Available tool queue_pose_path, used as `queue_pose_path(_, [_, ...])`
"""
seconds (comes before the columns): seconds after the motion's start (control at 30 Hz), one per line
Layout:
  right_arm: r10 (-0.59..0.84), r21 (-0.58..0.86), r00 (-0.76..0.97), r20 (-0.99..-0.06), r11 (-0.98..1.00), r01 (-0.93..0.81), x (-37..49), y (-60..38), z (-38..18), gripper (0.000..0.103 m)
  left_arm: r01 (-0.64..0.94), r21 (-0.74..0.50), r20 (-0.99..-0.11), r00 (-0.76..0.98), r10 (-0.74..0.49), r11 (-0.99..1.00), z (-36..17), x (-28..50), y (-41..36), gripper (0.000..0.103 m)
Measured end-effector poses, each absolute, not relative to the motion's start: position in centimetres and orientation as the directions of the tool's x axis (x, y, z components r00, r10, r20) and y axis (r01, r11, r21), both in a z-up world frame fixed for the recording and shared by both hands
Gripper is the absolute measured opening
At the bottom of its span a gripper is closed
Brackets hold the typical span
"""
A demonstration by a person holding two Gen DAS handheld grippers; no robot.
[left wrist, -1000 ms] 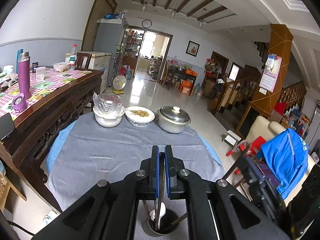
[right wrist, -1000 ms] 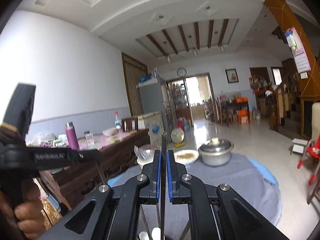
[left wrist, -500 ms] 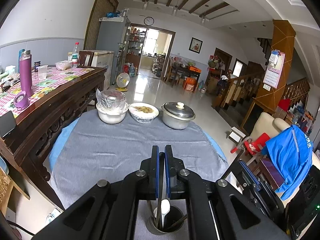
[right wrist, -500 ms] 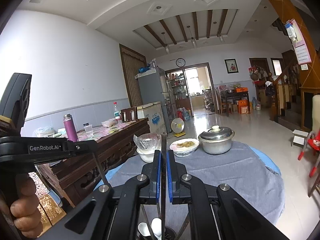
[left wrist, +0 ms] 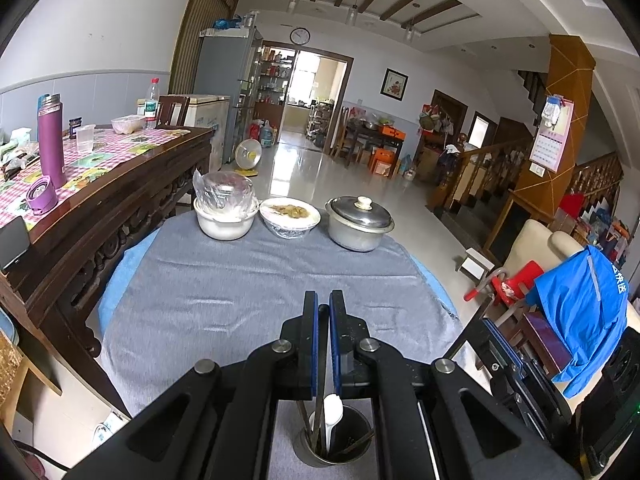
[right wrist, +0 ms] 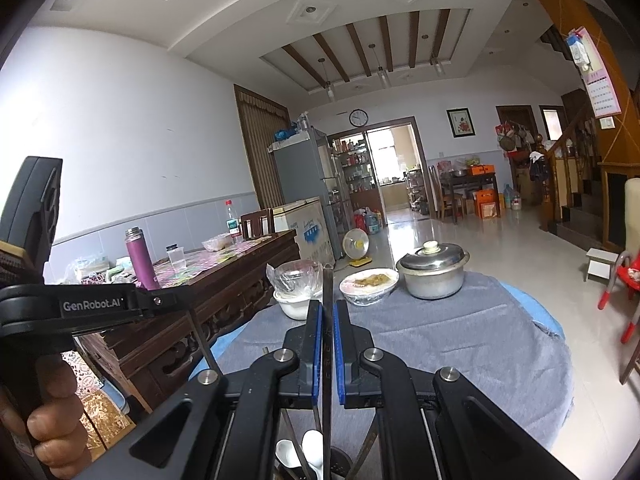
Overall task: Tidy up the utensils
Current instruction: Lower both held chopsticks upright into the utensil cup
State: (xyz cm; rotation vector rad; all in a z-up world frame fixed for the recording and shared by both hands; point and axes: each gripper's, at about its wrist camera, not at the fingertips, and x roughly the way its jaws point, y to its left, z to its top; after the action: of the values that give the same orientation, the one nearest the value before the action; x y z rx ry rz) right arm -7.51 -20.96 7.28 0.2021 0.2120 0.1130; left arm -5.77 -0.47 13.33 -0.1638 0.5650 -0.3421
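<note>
Nearest the cameras, a metal cup (left wrist: 334, 438) stands on the grey cloth (left wrist: 248, 280) at the near edge of the round table. It already holds a white spoon (left wrist: 333, 410) and a few dark chopsticks (left wrist: 358, 440) leaning against its rim, so part of the sorting looks done. The right wrist view shows two white spoons (right wrist: 304, 454) down there.

The left gripper (left wrist: 324, 308) hangs right over the cup. Its blue-padded jaws stand almost together, and a thin dark stick seems to run down from between them into the cup; whether they grip it or only frame it I cannot tell.

The right gripper (right wrist: 328, 304) is clamped on a dark chopstick (right wrist: 327, 280), which stands upright between the pads, its top end poking above them and its lower end reaching down towards the cup. This one looks close to being dropped in but is not yet let go.

Further out the cloth is bare; no loose spoons or chopsticks lie on it in view, so little seems left beyond releasing what is held.

At the far edge sit a white bowl (left wrist: 225, 226) under plastic wrap, a bowl of food (left wrist: 290, 220) and a lidded pot (left wrist: 359, 224), all well apart from the cup.
</note>
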Motion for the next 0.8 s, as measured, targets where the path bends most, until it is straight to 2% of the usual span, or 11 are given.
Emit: queue_pose_path(0.8, [0.134, 0.232, 0.962, -0.239, 0.970, -0.077, -6.1, -20.7, 6.1, 0.006, 0.258, -0.250, -0.537, 0.765, -0.355, 0.933, 11.7, -4.6, -0.7, 0.005])
